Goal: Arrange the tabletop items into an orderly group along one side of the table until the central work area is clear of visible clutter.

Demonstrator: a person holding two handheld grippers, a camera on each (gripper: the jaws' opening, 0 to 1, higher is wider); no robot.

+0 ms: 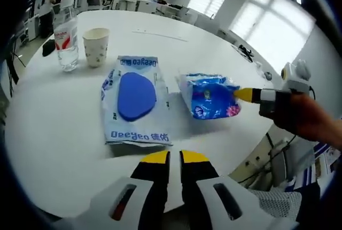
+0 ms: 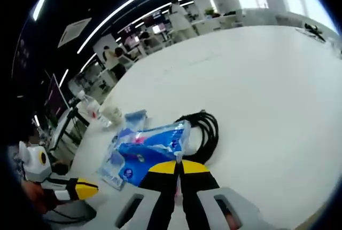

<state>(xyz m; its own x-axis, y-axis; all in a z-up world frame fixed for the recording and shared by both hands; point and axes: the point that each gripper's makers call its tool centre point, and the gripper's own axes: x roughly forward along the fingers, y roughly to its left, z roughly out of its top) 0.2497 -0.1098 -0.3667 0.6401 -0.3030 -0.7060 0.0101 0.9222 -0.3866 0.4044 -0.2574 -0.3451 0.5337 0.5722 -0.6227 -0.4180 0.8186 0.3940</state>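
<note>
A flat wet-wipes pack (image 1: 133, 99) with a blue lid lies in front of my left gripper (image 1: 175, 158), whose jaws are shut with nothing between them. Right of it sits a shiny blue packet (image 1: 211, 96). My right gripper (image 1: 247, 95) reaches in from the right and pinches that packet's edge. In the right gripper view the blue packet (image 2: 152, 144) has its corner between the shut jaws of my right gripper (image 2: 179, 167). A coiled black cable (image 2: 206, 128) lies just behind it. The wipes pack (image 2: 133, 119) shows behind the packet, and my left gripper (image 2: 88, 189) is at the lower left.
A water bottle (image 1: 67, 38) and a paper cup (image 1: 96, 46) stand together at the far left of the round white table (image 1: 203, 43). The table's near edge runs just under my left gripper. Office desks and people are far behind.
</note>
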